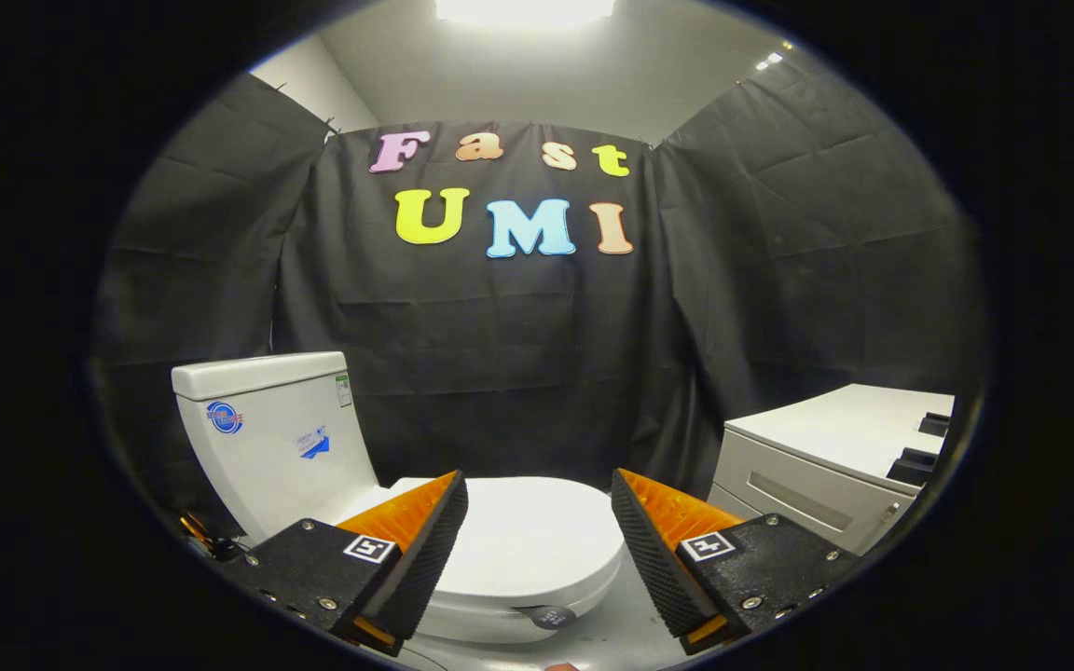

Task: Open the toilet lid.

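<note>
The gripper (539, 494) is held level above the toilet's front, its fingers spread wide and touching nothing. The glossy white oval plastic toilet lid (537, 540) lies closed between and below them, ahead of the white ceramic tank (276, 438).

The gripper (539, 485) hangs spread wide above the closed white lid (528, 536), touching nothing; tank (271, 433) beyond, a white cabinet (826, 461) nearby.
</note>
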Available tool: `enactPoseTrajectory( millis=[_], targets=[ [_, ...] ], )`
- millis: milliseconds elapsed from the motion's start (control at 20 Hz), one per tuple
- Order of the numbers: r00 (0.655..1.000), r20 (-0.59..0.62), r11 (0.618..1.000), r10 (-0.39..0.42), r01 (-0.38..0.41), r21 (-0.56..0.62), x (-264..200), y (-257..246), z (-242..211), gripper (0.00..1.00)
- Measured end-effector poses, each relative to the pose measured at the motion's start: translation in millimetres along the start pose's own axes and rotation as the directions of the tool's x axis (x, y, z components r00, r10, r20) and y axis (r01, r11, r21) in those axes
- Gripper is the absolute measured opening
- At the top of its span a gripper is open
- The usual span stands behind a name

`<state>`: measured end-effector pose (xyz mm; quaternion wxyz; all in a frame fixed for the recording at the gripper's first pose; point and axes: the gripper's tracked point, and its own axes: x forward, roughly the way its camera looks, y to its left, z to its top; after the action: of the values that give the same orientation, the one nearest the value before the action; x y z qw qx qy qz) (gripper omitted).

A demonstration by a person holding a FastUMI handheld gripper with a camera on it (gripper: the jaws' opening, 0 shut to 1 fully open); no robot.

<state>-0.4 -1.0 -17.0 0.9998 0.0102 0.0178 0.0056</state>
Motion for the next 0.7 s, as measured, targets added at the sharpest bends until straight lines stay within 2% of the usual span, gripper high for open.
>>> enactPoseTrajectory(
  millis=[150,300,550,700],
  targets=[
    [0.999,-0.018,0.997,0.044,-0.043,0.064,2,8,-4,0.95],
    [0.996,-0.058,0.993,0.061,-0.055,0.106,5,7,-16,0.95],
    [0.987,-0.140,0.975,0.082,-0.051,0.215,12,4,-41,0.95],
    [0.971,-0.219,0.947,0.100,-0.025,0.319,16,0,-66,0.95]
  ],
)
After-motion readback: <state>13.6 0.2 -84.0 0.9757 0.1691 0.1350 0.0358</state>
